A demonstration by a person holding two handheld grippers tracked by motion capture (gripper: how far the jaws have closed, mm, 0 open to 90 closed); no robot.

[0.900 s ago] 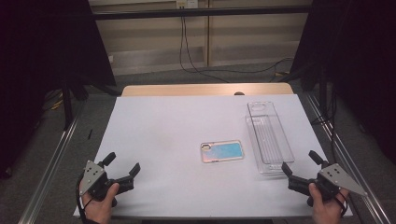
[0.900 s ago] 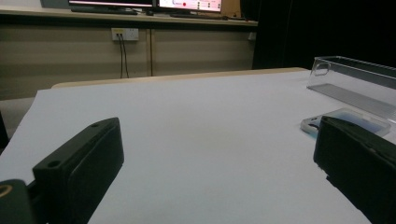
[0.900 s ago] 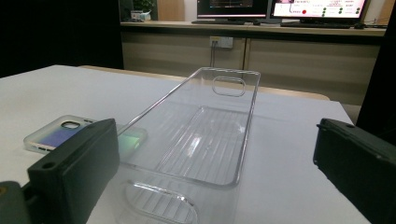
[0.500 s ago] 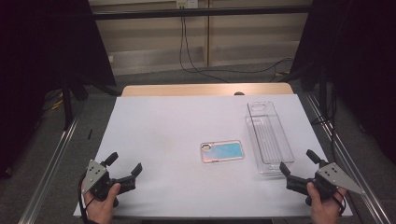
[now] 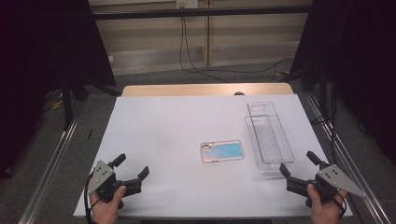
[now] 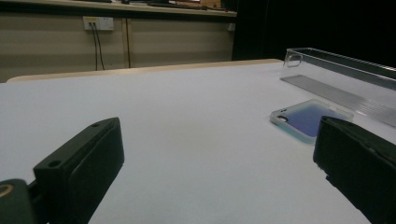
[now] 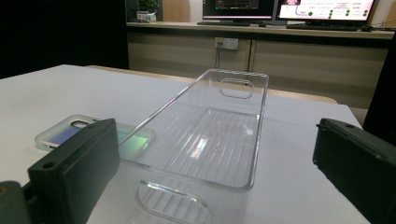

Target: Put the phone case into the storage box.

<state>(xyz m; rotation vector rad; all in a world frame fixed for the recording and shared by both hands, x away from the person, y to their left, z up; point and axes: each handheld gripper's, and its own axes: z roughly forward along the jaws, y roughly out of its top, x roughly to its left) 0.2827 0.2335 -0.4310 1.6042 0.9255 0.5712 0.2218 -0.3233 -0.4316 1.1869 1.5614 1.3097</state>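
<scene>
Nothing has shifted since the earlier frames. The left gripper (image 5: 131, 166) rests at the table's (image 5: 159, 126) near-left corner, jaws spread, nothing between them; the right gripper (image 5: 299, 164) rests at the near-right corner, likewise spread and empty. The phone case (image 5: 222, 151) lies flat right of centre, just beside the clear tray (image 5: 268, 136) along the right edge. The table's left half lies bare.

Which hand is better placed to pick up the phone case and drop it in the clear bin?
Right, probably. The right gripper is open near the clear bin's near end, with the phone case just beside it. The left gripper, also open, sits farther off across bare table.
</scene>
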